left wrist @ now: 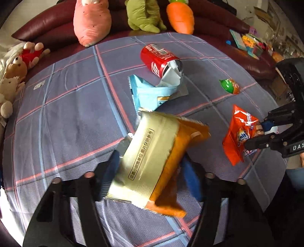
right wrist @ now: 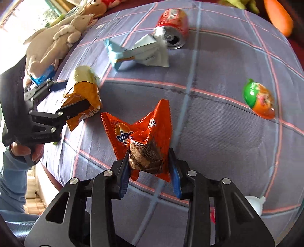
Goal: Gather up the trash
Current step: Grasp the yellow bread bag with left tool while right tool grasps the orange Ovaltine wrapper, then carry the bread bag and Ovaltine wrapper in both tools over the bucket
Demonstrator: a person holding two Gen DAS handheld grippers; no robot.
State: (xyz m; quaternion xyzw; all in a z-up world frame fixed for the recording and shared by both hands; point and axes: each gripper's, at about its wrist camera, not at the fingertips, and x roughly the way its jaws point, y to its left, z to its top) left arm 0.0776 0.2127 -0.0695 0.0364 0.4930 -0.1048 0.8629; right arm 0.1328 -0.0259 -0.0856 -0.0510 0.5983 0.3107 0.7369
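Note:
My left gripper (left wrist: 152, 171) is shut on a gold and orange snack bag (left wrist: 150, 163), held above the plaid cloth; it also shows in the right wrist view (right wrist: 83, 95). My right gripper (right wrist: 149, 171) is shut on an orange snack wrapper (right wrist: 144, 133), which also shows in the left wrist view (left wrist: 240, 133). A crushed red cola can (left wrist: 161, 59) lies further back, touching a light blue wrapper (left wrist: 152, 91). A green and orange jelly cup (left wrist: 229, 86) lies on the cloth to the right.
The plaid cloth (left wrist: 66, 114) covers a dark red sofa (left wrist: 47, 24). Plush toys line the back: a pink one (left wrist: 91, 20), a green one (left wrist: 144, 17), an orange carrot (left wrist: 180, 17). Teddy bears (left wrist: 13, 76) lie at the left. Colourful toys (left wrist: 248, 43) sit at the right.

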